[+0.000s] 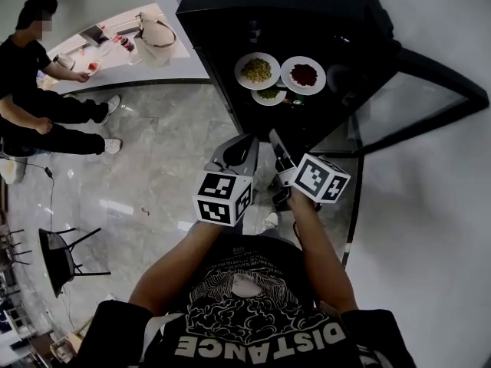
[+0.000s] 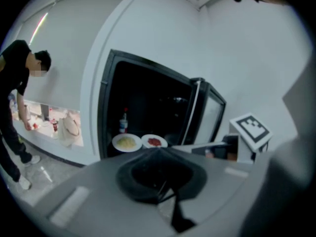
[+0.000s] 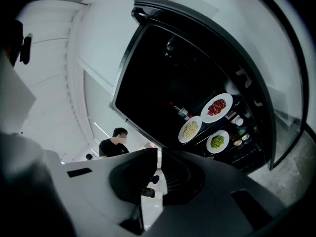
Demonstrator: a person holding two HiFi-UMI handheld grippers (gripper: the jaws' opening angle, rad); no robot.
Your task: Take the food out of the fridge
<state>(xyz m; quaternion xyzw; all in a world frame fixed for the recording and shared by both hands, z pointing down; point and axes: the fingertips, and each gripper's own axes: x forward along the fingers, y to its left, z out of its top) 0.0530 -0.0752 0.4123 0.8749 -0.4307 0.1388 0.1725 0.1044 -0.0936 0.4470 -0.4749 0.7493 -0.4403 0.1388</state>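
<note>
From where I stand, the fridge (image 1: 230, 6) is open, its door (image 1: 441, 73) swung out toward 3 o'clock, and no food has come out yet. Three plates sit inside on one shelf, dead ahead at 12 o'clock from both tools: the plate of yellow food (image 1: 256, 70), the plate of red food (image 1: 304, 74) just beside it at its 3 o'clock, and a smaller plate of green food (image 1: 268, 94) tucked at 6 o'clock between them. A bottle (image 3: 181, 112) stands behind, deeper in.

The left gripper (image 1: 238, 148) has its fingers pressed together on nothing. The right gripper (image 1: 275, 140) shows only a narrow slit, also empty. Both hang short of the shelf, well apart from any plate.

To do this well, I'd say the fingers need opening wider before going in, then taking a rim from the near edge. The green plate is closest and looks the sensible first pick. Keep it level and draw straight back toward 6 o'clock, so the neighbouring rims aren't nudged.
</note>
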